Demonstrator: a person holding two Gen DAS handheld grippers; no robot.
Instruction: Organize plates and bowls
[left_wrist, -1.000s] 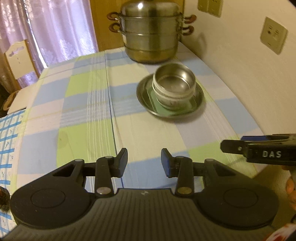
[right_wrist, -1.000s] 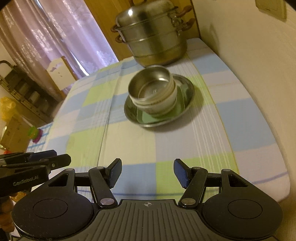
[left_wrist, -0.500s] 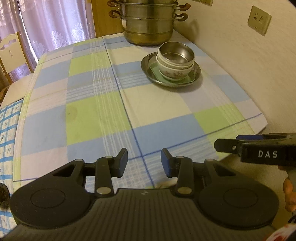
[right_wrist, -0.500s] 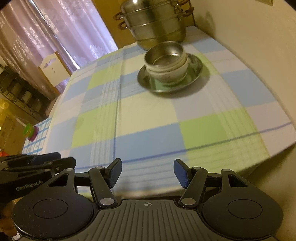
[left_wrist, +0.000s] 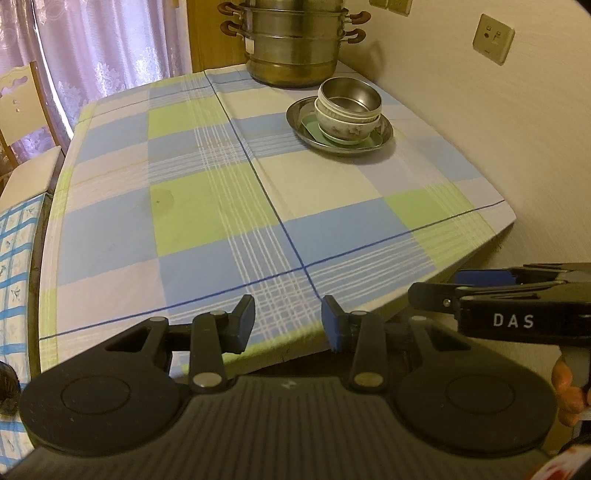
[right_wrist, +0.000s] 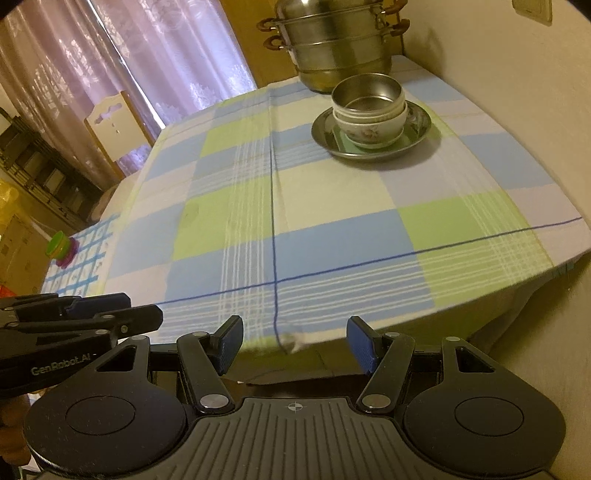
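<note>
At the table's far right, a steel bowl (left_wrist: 350, 99) (right_wrist: 367, 93) is nested in a flowered white bowl (left_wrist: 345, 127) (right_wrist: 369, 132). Both stand on a pale green plate (left_wrist: 314, 129) (right_wrist: 345, 142) that lies inside a round steel plate (left_wrist: 384, 134) (right_wrist: 419, 123). My left gripper (left_wrist: 288, 323) hangs open and empty over the table's near edge, far from the stack. My right gripper (right_wrist: 294, 341) is open too, wider, with nothing between its fingers, and sits just off the near edge. Each gripper shows at the other view's side: the right gripper (left_wrist: 436, 291), the left gripper (right_wrist: 144, 314).
A checked cloth (left_wrist: 207, 206) (right_wrist: 295, 206) covers the table. A tall steel steamer pot (left_wrist: 295, 44) (right_wrist: 340, 44) stands behind the stack by the wall. A chair (left_wrist: 22, 122) and curtains are at the left; a green-lidded jar (right_wrist: 59, 249) sits on a side cloth.
Both grippers have drawn back from the stack toward the table's near edge, so the bowls look smaller and farther. Their jaws have not moved.
</note>
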